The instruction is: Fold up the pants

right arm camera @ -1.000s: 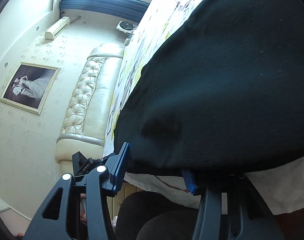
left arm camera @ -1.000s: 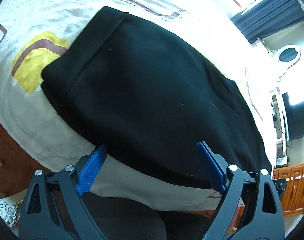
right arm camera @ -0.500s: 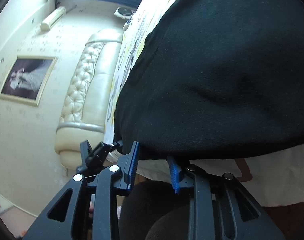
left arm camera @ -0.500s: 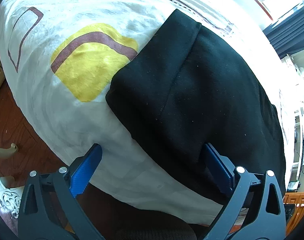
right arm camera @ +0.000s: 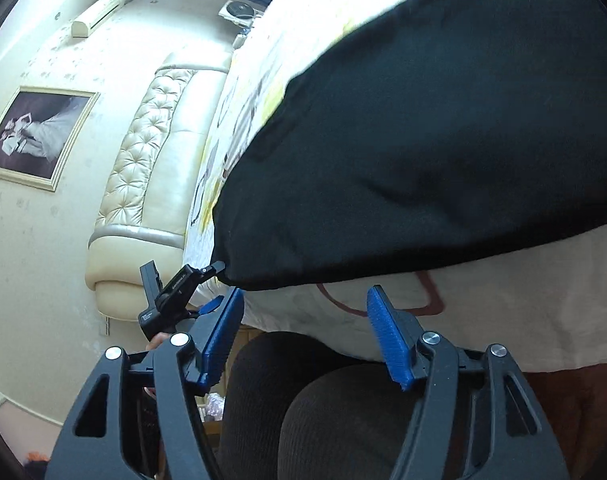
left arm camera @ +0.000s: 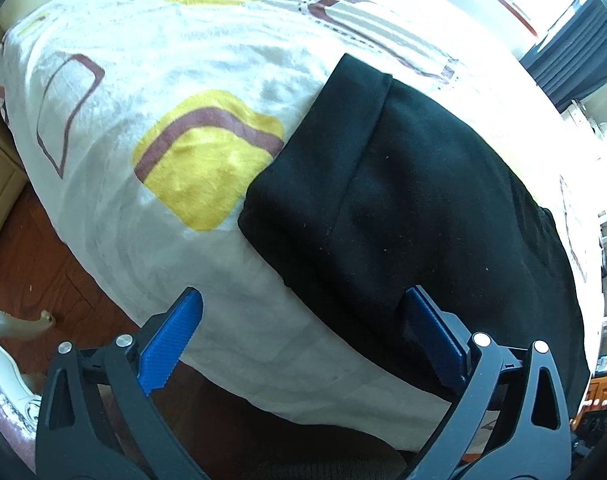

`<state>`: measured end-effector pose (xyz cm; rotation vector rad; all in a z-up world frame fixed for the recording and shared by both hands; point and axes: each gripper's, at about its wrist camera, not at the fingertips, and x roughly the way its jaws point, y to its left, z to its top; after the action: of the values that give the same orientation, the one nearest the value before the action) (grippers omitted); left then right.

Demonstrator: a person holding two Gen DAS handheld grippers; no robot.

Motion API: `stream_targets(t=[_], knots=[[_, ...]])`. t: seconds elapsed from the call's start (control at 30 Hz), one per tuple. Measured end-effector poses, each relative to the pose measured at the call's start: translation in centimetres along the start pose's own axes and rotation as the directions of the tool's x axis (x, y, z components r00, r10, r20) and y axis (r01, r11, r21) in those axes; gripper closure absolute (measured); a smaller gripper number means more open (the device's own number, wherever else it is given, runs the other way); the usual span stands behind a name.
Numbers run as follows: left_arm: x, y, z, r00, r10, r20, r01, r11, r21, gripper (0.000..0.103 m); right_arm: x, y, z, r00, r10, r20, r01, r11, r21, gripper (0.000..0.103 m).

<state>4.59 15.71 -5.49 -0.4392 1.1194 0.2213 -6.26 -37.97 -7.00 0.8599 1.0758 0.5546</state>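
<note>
I've got the black pants lying folded on the bed, on a white blanket w/ yellow and maroon shapes. In the left wrist view the hemmed end points toward the yellow patch, and the long near edge runs diagonally down to the right, close to the blanket's drop-off. Bare blanket opens up wide to the left of and beyond the hem; below the bed's edge I see red-brown wood floor.

Left gripper: fingers wide apart, holding nothing. The blue left pad sits over bare blanket near the bed's edge, apart from the fabric. The right pad overlaps the pants' near edge in view; can't tell if it actually touches.

Right wrist view: the pants fill the upper right, their rounded lower edge just above the right gripper. Its fingers are apart too, nothing between them, both blue pads just below the fabric edge and not touching it. Under the fabric, a strip of blanket hangs over the bed's side. Directly below the fingers is dark ribbed fabric, so room is tight there. To the left: a cream tufted headboard, a framed photo on the wall, an AC unit up high. A black clip-like part shows just left of the left pad, near the pants' corner.
</note>
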Motion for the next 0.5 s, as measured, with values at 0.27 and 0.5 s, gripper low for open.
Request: stream_targets(t=[0.27, 0.5], knots=[[-4.2, -1.4, 0.0, 0.987, -0.081, 0.137, 0.068, 0.993, 0.093, 0.002, -21.8, -8.2, 5.7, 0.893, -0.256, 0.371, 0.265, 0.964, 0.025, 0.032], [-2.7, -4.5, -0.3, 0.964, -0.259, 0.066, 0.25, 0.961, 0.118, 0.002, -34.3, -19.3, 10.2, 0.732, -0.546, 0.407, 0.489, 0.837, 0.244, 0.032]])
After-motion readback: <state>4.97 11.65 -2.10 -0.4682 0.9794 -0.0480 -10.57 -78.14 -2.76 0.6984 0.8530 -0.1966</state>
